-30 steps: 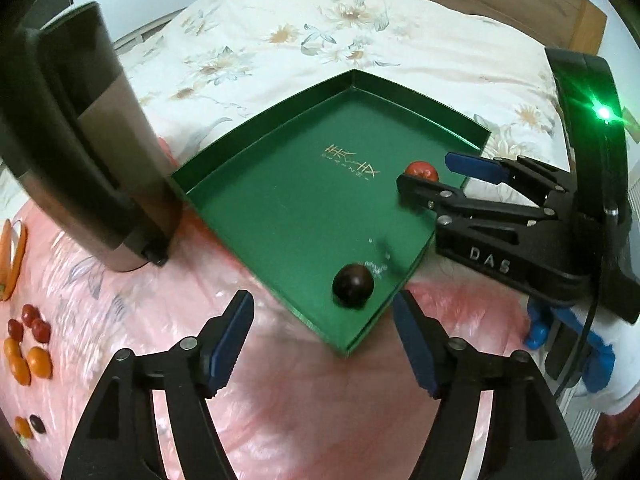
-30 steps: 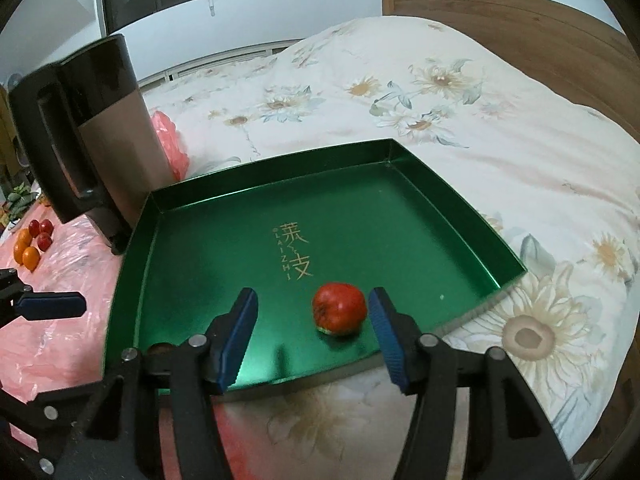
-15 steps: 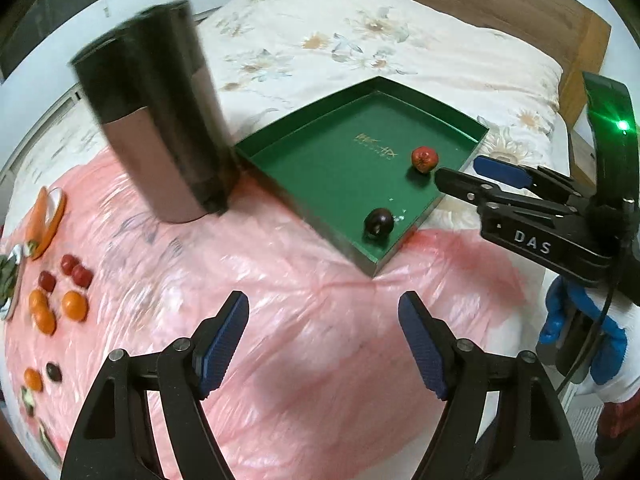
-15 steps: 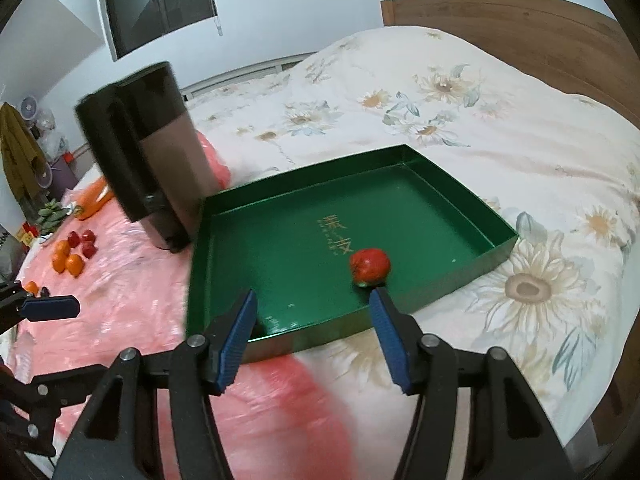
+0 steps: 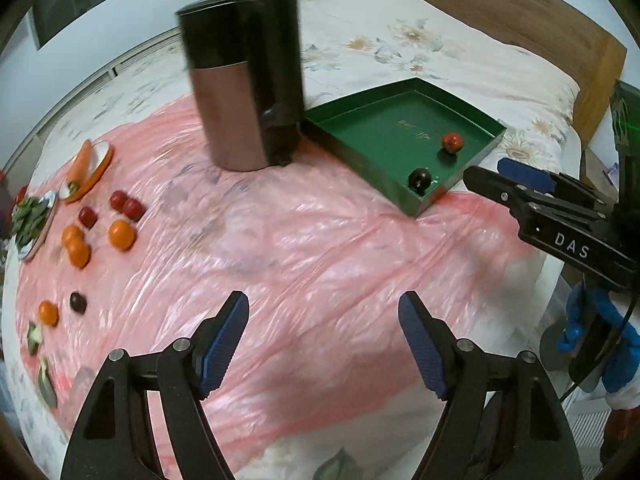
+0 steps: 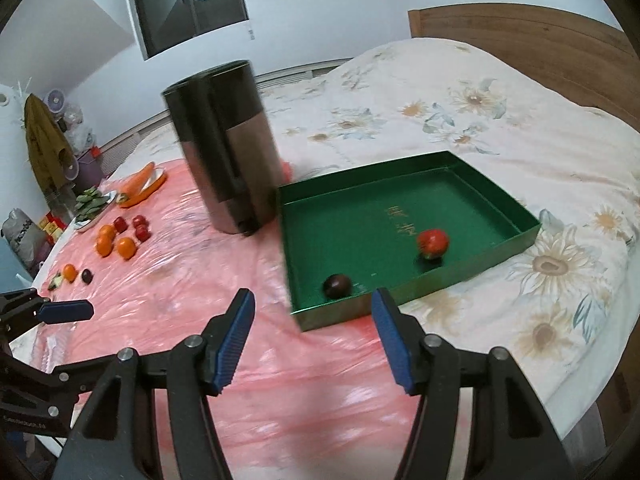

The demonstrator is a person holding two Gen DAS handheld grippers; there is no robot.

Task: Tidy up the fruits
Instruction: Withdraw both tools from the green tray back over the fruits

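A green tray point(image 5: 380, 132) point(image 6: 360, 216) lies on the bed and holds a red fruit point(image 5: 452, 142) point(image 6: 432, 242) and a dark round fruit point(image 5: 419, 178) point(image 6: 337, 285). Loose oranges point(image 5: 121, 234) point(image 6: 126, 247), small red fruits point(image 5: 127, 205) point(image 6: 140, 228) and another dark fruit point(image 5: 77, 302) lie on the pink plastic sheet at the left. My left gripper point(image 5: 322, 308) is open and empty over the bare sheet. My right gripper point(image 6: 313, 300) hangs before the tray's near corner, its jaws opening with nothing between them.
A tall black and metal canister point(image 5: 244, 80) point(image 6: 224, 148) stands against the tray's left side. A plate with a carrot point(image 5: 86, 164) and a plate of greens point(image 5: 32, 220) sit at the far left. The flowered quilt point(image 6: 460, 112) and a wooden headboard point(image 6: 540, 40) lie beyond.
Both grippers have drawn back and up from the tray, which now looks smaller and farther. The red fruit no longer sits between the right jaws, which stand wider.
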